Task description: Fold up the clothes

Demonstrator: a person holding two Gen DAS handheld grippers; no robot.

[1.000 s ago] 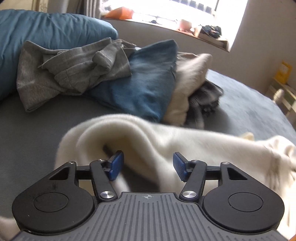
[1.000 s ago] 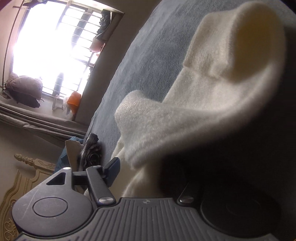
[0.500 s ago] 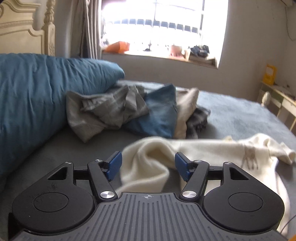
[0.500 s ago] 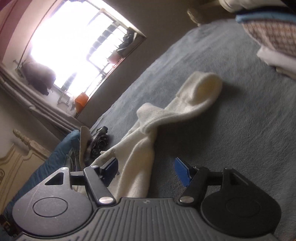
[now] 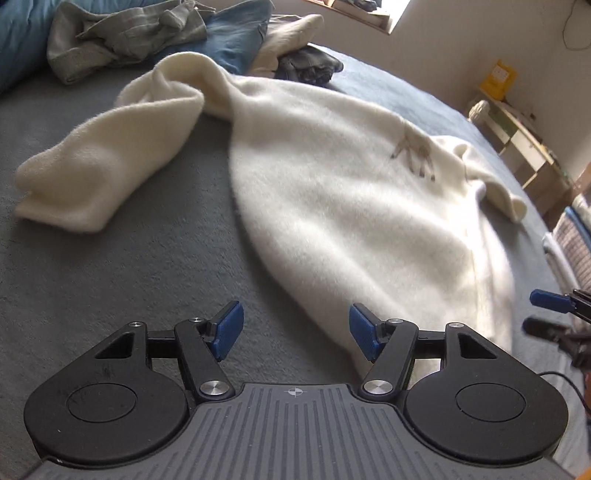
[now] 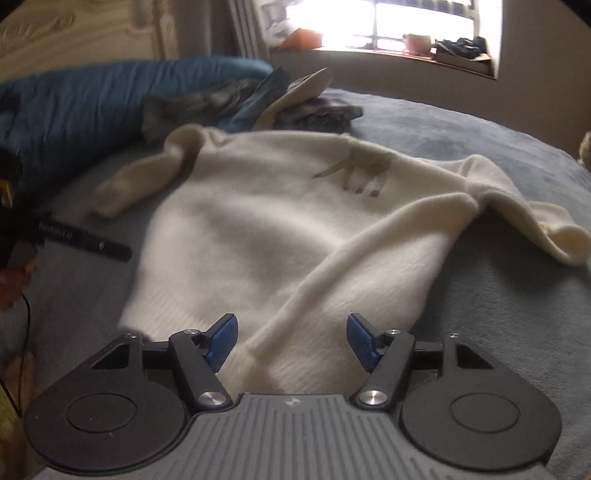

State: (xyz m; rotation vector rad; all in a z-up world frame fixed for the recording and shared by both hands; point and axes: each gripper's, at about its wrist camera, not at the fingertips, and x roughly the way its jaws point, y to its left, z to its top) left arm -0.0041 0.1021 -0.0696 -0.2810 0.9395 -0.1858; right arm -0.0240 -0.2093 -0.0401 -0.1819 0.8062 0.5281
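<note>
left gripper (image 5: 296, 330): your unit, black linkage arms, blue ribbed pads (image 5: 228, 329), silver screws at the pivots
base plate (image 5: 295, 435): grey, ribbed, small crosshair mark at top centre
side discs (image 5: 102, 408): two black round housings
right gripper (image 6: 291, 338): same build as yours on the left
cable (image 6: 23, 332): thin, black

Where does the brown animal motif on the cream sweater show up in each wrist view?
Left wrist view: the animal motif sits upper right of centre on the cream sweater.
Right wrist view: the motif sits above centre, slightly right, blurred.
Shared landmark: the pile of unfolded clothes beyond the sweater.
</note>
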